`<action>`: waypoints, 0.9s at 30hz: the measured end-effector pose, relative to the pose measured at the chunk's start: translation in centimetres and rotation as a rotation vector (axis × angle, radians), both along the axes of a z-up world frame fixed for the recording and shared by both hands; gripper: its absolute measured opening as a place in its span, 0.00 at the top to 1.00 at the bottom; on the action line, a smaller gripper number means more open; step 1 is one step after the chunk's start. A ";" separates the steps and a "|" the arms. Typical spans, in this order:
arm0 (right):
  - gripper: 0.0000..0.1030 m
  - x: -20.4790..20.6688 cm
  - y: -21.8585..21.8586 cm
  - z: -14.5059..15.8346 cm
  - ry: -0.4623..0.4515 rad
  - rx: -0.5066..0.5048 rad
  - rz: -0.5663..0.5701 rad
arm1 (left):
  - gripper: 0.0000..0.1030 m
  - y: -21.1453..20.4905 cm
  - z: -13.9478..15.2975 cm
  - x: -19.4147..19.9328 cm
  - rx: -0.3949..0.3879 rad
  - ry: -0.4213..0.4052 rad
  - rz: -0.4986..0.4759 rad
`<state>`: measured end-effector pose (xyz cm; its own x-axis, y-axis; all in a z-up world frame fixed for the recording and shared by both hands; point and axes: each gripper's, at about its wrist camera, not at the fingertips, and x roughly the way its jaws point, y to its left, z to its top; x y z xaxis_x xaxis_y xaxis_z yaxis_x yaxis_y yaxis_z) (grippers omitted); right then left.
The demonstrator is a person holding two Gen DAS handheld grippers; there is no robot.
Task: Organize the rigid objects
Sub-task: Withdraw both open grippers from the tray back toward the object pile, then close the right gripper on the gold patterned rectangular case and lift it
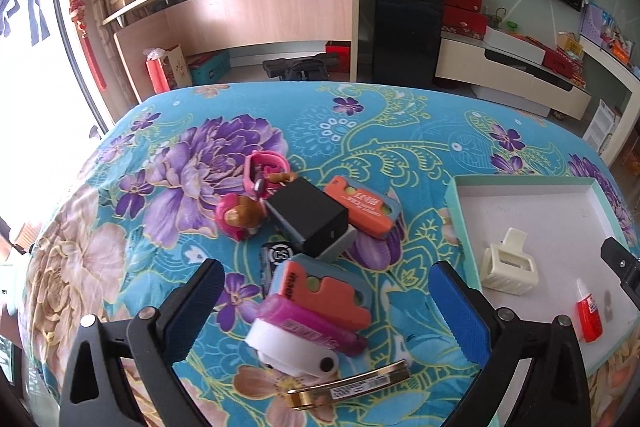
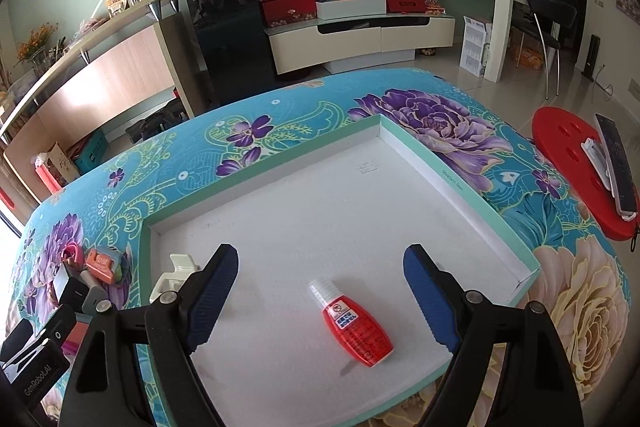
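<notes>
Directly between the spread fingers of the left gripper (image 1: 326, 311), nothing clamped, lies the near end of the pile on the floral cloth (image 1: 400, 115): an orange-and-blue case (image 1: 324, 293) overlapping a pink-and-white piece (image 1: 304, 337), long axis running roughly 10 to 4 o'clock. A gold clip (image 1: 352, 385) lies at 6 o'clock of it, a black box (image 1: 308, 217) at 12. Left hand is nearer the pile. White tray (image 1: 460, 195) sits at 3 o'clock, holding a cream claw clip (image 1: 508, 263) and red bottle (image 2: 356, 323). Right gripper (image 2: 320, 301), fingers apart and empty, hovers over the bottle; tray floor beyond is open.
</notes>
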<state>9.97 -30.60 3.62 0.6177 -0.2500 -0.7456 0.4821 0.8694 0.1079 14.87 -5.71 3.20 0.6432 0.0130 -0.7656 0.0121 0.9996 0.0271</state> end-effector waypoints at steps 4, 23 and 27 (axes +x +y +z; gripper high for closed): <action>0.17 0.3 1.5 0.5 -0.016 0.001 0.038 | 0.00 2.1 0.6 -0.3 0.020 -0.019 0.039; 0.17 1.3 10.2 -0.3 0.006 0.142 0.319 | 0.00 10.3 -0.4 -1.9 -0.018 0.024 0.179; 0.17 1.4 11.8 -0.8 0.032 0.162 0.368 | 0.00 11.7 -0.9 -2.3 -0.043 0.039 0.207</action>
<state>11.33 -18.83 2.78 0.6198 0.1064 -0.7775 0.1468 0.9576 0.2480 12.61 6.04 2.31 0.6006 0.1082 -0.7922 -0.1932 0.9811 -0.0125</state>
